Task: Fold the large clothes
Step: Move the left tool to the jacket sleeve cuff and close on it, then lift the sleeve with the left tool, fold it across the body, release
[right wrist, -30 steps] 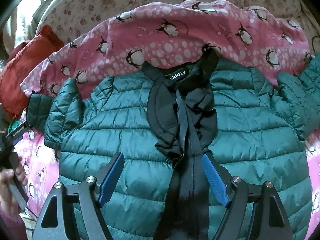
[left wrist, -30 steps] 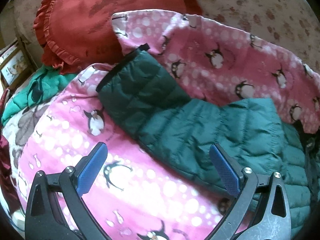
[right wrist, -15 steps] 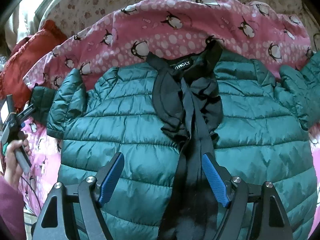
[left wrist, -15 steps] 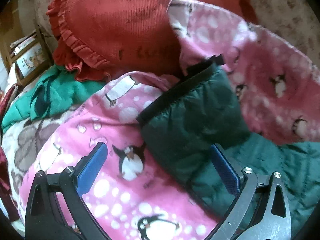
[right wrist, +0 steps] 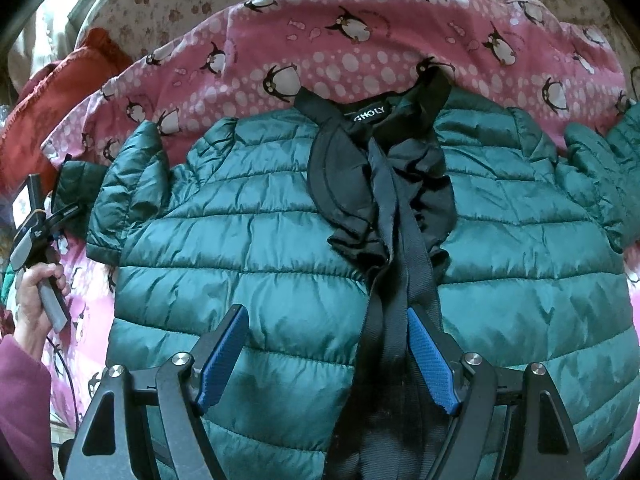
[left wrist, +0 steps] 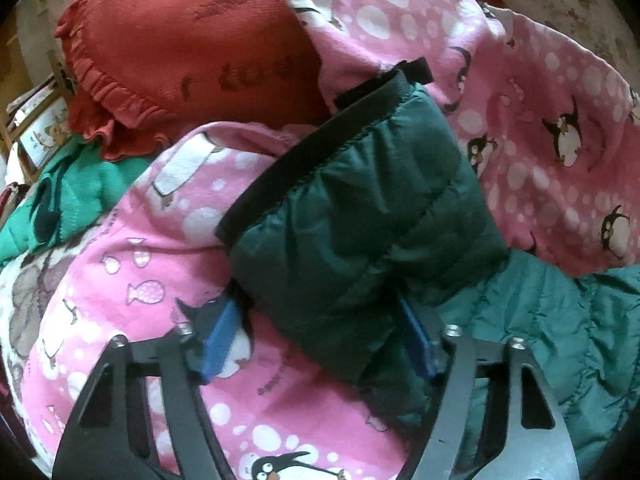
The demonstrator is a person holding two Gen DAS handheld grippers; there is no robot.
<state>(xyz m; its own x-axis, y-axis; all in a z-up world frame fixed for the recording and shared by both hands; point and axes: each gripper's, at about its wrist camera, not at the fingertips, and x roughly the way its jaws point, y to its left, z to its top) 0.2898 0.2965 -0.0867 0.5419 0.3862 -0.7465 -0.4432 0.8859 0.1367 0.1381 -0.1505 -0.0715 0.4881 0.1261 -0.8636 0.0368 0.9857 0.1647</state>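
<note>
Bed: a pink penguin blanket (left wrist: 132, 280) covers it, a red cushion (left wrist: 180, 40) at its far end; the green puffer jacket (right wrist: 280, 248) lies spread flat, front up.
Left view: the left tongs (left wrist: 320, 332) have moved up to the sleeve cuff (left wrist: 360, 208); the jaws have just been closing, the sleeve now bunched between the blue pads.
Right view: the right tongs (right wrist: 328, 356) hang released above the jacket's zip, holding nothing.
Meaning: folding the sleeve inward looks ready to begin.

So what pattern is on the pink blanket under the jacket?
Penguins, white bubble dots and small fish on the pink blanket, clearest in the right wrist view.
</note>
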